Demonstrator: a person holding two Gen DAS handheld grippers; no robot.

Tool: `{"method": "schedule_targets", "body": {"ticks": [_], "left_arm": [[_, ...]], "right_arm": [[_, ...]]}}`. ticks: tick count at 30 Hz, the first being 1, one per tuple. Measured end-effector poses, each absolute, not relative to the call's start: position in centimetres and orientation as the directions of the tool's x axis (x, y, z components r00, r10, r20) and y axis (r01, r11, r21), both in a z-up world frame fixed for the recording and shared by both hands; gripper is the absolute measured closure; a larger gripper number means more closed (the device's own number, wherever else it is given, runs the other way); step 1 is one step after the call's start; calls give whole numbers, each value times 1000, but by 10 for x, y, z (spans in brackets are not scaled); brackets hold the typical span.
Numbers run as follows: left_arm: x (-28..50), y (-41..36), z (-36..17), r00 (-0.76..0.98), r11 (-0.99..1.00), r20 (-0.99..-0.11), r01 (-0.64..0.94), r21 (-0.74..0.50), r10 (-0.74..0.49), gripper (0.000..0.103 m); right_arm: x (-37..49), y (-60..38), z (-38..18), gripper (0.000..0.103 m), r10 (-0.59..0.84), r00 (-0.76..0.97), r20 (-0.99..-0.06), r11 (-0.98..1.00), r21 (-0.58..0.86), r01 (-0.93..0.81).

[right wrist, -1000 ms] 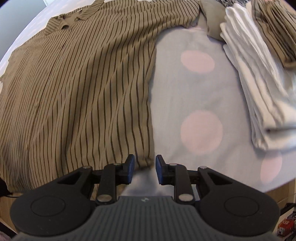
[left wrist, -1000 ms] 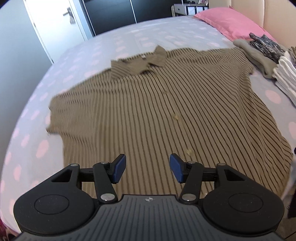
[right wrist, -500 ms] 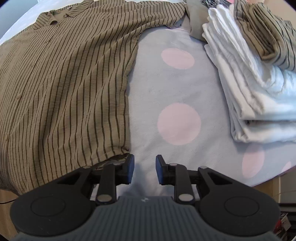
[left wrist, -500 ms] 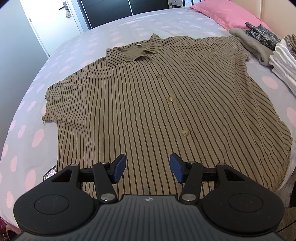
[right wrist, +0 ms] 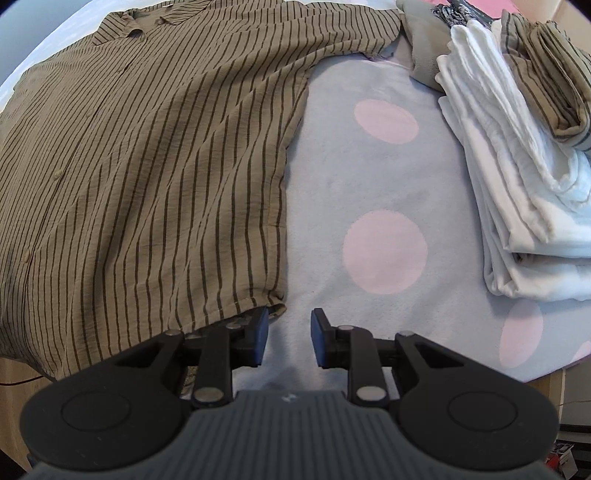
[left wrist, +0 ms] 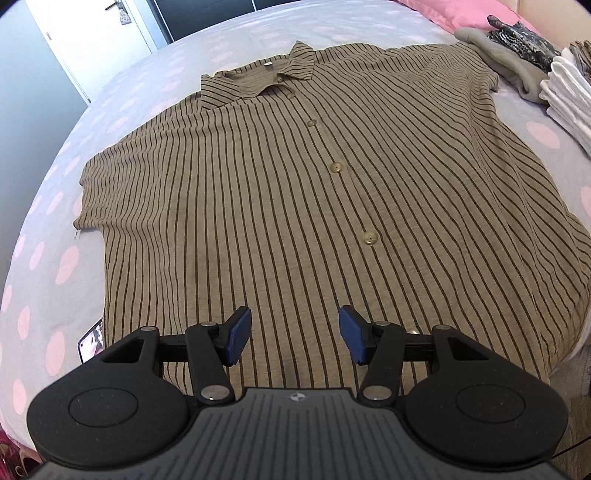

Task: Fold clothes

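While both grippers hang above the near edge of the bed, this is how things lie:
shirt: a tan shirt (left wrist: 280, 192) with dark stripes lies spread flat and face up on the bed (right wrist: 369, 177), collar toward the far end, buttons down the middle; its hem reaches the near edge of the bed and its right side edge runs beside bare sheet
bed: pale blue-grey sheet with pink dots; a pink pillow (left wrist: 454, 11) sits at the far right corner
left gripper: the left gripper (left wrist: 294, 336) hovers over the lower middle of the shirt, near the hem; jaws stand wide apart with nothing between them, blue pads (left wrist: 238, 334) clear of the cloth
right gripper: the right gripper (right wrist: 288, 336) is over the sheet just beside the shirt's lower right corner; jaws part way apart, only sheet showing in the gap, nothing gripped; its left finger overlaps the shirt corner in the view, contact cannot be told
folded pile: white folded clothes (right wrist: 517, 177) lie along the right edge of the bed, a folded striped piece (right wrist: 546, 70) on top, apart from the shirt
grey garment: a grey piece (left wrist: 498, 55) lies just beyond the shirt's right sleeve
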State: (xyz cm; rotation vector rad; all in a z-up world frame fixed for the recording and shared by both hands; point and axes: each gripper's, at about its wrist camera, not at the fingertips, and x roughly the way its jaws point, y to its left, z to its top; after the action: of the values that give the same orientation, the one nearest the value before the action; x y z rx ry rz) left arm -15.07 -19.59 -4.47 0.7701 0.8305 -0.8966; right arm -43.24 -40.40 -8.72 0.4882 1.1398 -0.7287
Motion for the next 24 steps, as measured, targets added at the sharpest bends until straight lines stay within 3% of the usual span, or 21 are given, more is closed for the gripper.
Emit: {"method": "schedule_targets", "body": {"ticks": [24], "left_arm": [[-153, -197, -55, 372, 396, -873, 888, 235, -315, 52]], "right_arm": [[-425, -404, -88, 73, -284, 235, -930, 687, -26, 726]]}}
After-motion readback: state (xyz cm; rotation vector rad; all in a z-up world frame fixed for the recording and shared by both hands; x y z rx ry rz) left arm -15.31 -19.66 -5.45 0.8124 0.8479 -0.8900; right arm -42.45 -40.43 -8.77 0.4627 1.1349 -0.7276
